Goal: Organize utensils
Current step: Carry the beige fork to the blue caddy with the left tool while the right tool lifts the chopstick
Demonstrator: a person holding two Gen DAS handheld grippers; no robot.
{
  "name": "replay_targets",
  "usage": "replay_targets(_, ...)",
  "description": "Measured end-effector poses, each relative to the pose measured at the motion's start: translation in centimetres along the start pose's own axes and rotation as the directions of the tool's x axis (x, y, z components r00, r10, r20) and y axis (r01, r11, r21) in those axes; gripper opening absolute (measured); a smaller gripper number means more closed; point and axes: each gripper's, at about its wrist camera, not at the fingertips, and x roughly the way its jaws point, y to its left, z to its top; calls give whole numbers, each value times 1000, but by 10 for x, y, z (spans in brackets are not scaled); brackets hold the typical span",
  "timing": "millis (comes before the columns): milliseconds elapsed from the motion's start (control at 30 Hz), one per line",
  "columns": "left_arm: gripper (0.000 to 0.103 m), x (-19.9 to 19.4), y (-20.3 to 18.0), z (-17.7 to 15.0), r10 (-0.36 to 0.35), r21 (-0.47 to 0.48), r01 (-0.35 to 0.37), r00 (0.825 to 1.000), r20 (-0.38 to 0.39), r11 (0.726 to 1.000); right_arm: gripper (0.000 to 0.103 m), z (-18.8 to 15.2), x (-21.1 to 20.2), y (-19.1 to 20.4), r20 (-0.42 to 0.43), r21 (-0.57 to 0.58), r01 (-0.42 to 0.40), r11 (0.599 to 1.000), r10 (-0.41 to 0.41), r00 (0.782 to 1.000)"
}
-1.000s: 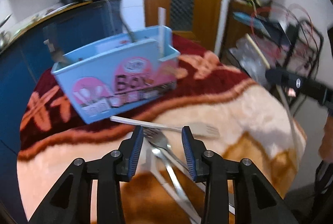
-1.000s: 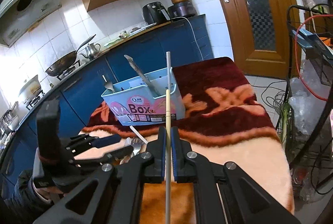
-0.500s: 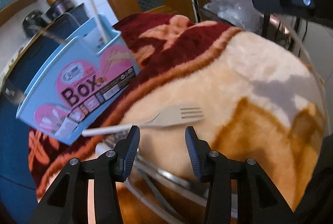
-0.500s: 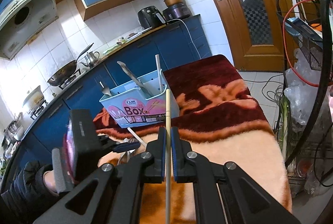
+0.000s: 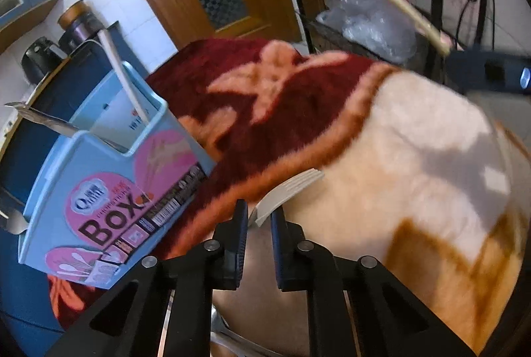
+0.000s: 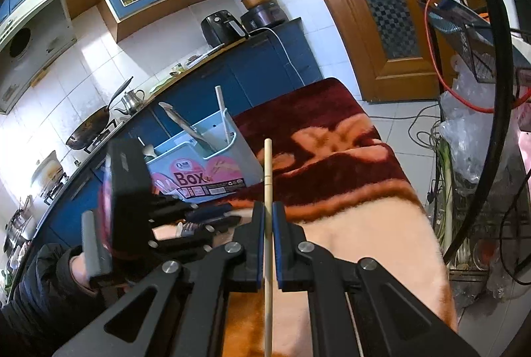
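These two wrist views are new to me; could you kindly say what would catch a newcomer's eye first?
The light-blue box with pink "Box" labels stands on the red part of the blanket, utensils sticking out of it. The right hand-held gripper is clamped on a chopstick. The left hand-held gripper has a beige fork between its fingers.

Left tool (image 5: 259, 217) narrowed around a fork handle; right tool (image 6: 268, 217) clamped on a chopstick.

Plush maroon-and-peach blanket (image 5: 415, 158) under a tilted blue utensil box (image 5: 109, 197) and metal cutlery (image 5: 222, 333).
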Motion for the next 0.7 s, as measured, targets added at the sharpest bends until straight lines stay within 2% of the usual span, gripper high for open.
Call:
replay_targets(167,7,-25,22,10,14,-106,-4,996,93,994,7,0,5,1,0,-5,-10,1000,10,1000)
replay_targets(300,4,-56,40,16,49,-196,-9,979,198,980,7,1,7,6,14,-25,-14,1000,14,1000)
replay_targets(400,4,-83,57,17,67,-268,13,956,286,963,7,1,7,12,30,-42,-22,999,23,999)
replay_targets(500,4,-107,72,17,122,-328,3,924,361,945,7,2,8,18,54,-57,-28,998,31,998)
replay_targets(633,4,-133,97,13,211,-409,-3,860,464,913,7,7,10,24,78,-72,-36,997,42,996)
replay_targets(700,4,-139,110,10,237,-453,7,845,479,891,7,8,11,26,85,-79,-36,996,43,995)
